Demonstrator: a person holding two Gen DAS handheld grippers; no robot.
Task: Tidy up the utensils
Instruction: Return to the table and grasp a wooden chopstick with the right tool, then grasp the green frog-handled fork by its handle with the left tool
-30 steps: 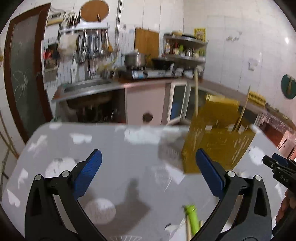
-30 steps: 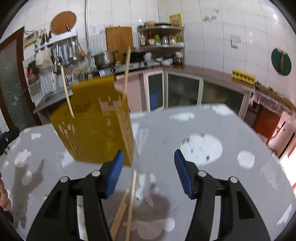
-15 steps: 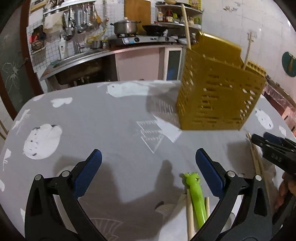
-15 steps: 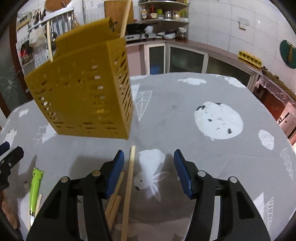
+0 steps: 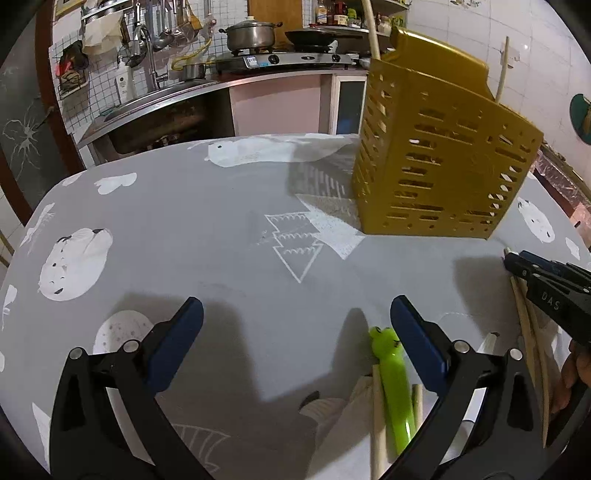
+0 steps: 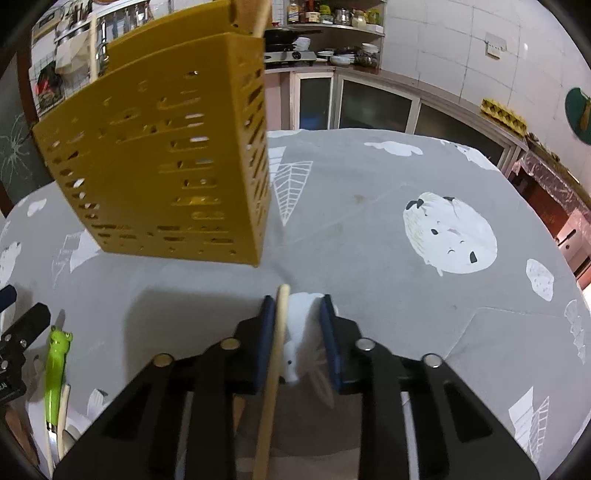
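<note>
A yellow slotted utensil holder stands on the grey patterned tablecloth with a few sticks poking out of its top. My right gripper hovers low over a wooden chopstick; its jaws are closing, the stick lies along the left pad and a gap remains at the right pad. My left gripper is wide open above bare cloth. A green frog-headed utensil lies just inside its right finger, beside pale sticks. More chopsticks lie under the right gripper.
The round table carries white animal and tree prints. Behind it run a counter with a sink, a stove with a pot and shelves. A hand holds the right tool.
Both grippers have sunk and tipped down toward the table, so the holder looms closer. The right jaws have narrowed from wide open to close around one chopstick. The left jaws stay wide.
</note>
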